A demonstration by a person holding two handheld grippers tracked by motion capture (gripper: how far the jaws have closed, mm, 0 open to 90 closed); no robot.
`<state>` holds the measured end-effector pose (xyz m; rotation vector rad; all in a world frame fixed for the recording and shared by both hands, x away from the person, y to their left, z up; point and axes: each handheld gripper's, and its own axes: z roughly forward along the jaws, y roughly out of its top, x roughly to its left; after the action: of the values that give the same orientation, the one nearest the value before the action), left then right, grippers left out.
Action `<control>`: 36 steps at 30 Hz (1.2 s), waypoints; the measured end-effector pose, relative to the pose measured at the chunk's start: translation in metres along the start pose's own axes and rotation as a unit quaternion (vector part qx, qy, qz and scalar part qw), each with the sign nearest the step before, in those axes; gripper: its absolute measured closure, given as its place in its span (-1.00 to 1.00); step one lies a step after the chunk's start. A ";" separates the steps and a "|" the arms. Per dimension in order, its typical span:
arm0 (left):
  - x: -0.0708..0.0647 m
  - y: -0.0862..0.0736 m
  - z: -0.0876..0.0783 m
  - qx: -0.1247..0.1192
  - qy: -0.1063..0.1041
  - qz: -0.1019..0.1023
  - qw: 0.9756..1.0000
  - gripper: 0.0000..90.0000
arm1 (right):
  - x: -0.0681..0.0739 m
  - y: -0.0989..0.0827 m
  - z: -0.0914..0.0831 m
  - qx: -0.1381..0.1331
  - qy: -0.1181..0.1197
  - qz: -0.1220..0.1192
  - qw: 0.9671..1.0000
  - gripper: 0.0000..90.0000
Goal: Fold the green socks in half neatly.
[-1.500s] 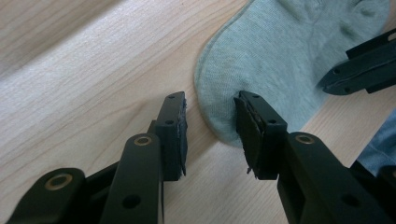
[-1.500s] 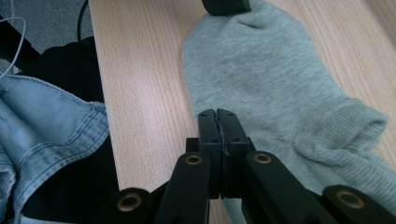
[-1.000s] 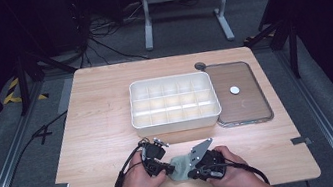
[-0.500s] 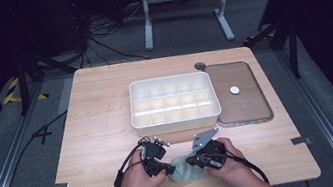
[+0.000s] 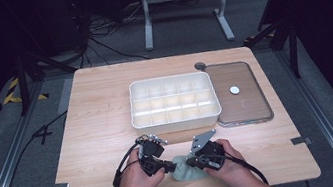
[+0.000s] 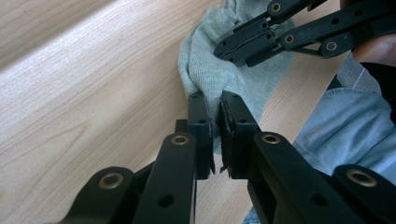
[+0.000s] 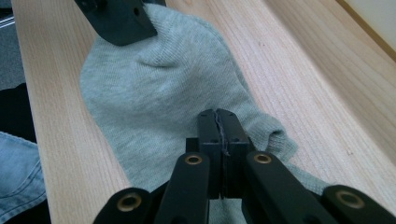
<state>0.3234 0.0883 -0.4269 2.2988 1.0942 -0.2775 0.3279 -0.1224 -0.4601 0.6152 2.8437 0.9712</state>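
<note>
A pale grey-green sock [image 5: 183, 170] lies bunched on the wooden table [image 5: 98, 119] near its front edge, between my two grippers. My left gripper [image 5: 168, 166] [image 6: 215, 109] is shut on a fold of the sock [image 6: 205, 60], with fabric squeezed between its pads. My right gripper [image 5: 191, 162] [image 7: 217, 116] faces it from the right. Its jaws are pressed together on the sock [image 7: 159, 93], and a thin edge of fabric seems pinched between them. In the left gripper view the right gripper [image 6: 223, 48] meets the sock's upper fold. In the right gripper view one jaw of the left gripper [image 7: 119, 18] rests on the sock's far end.
A white tray [image 5: 132, 110] divided into several compartments stands at the table's middle. To its right lies a clear lid [image 5: 253, 110] with a small white disc [image 5: 235, 90] on it. A person's hands hold both grippers close to the table's front edge.
The right gripper has shifted slightly to the right and its grey plate has tipped up. The sock now hangs lower and more bunched between the two grippers.
</note>
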 end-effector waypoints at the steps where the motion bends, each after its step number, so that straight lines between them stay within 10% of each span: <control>1: 0.000 0.000 0.000 0.001 -0.001 0.000 1.000 0.86 | 0.000 0.000 -0.001 -0.003 0.001 0.000 1.000 1.00; 11: 0.002 0.002 -0.009 0.017 0.004 0.001 1.000 0.86 | -0.007 -0.012 -0.028 -0.007 0.004 0.017 1.000 1.00; 36: -0.013 0.027 -0.001 0.017 -0.018 0.028 0.999 0.86 | -0.011 -0.027 -0.020 0.000 0.001 0.028 1.000 1.00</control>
<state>0.3351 0.0673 -0.4096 2.3416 1.0119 -0.3161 0.3249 -0.1577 -0.4611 0.6967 2.8429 0.9790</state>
